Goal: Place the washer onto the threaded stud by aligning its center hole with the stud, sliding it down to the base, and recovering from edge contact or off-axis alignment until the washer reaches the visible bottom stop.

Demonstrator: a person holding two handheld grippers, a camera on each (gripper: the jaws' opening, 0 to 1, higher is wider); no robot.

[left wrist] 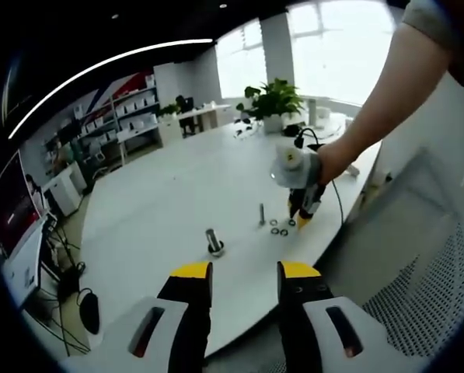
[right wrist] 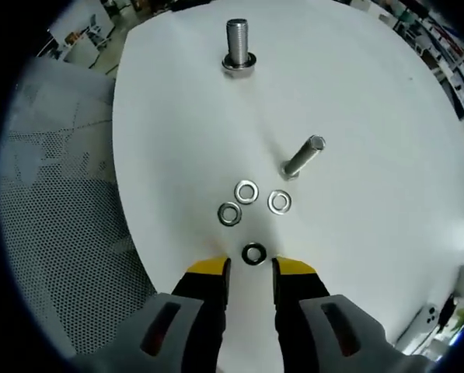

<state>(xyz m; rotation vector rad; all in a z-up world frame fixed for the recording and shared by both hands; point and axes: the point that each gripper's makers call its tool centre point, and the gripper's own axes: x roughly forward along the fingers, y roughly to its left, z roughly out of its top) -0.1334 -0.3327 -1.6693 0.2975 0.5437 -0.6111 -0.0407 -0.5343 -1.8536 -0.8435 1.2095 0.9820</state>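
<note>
right hand-held gripper (right wrist: 251, 272): spread, empty, low over tabletop (right wrist: 371, 116) | dark washer (right wrist: 253, 253) flat just ahead between its tips | stud (right wrist: 302, 158) further on, past three silver washers (right wrist: 245, 191) | left hand-held gripper (left wrist: 244, 272): spread, well back

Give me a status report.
Both grippers open: left, right. Right's jaws poised over dark washer. Stud upright, bare. Nothing in the way.
</note>
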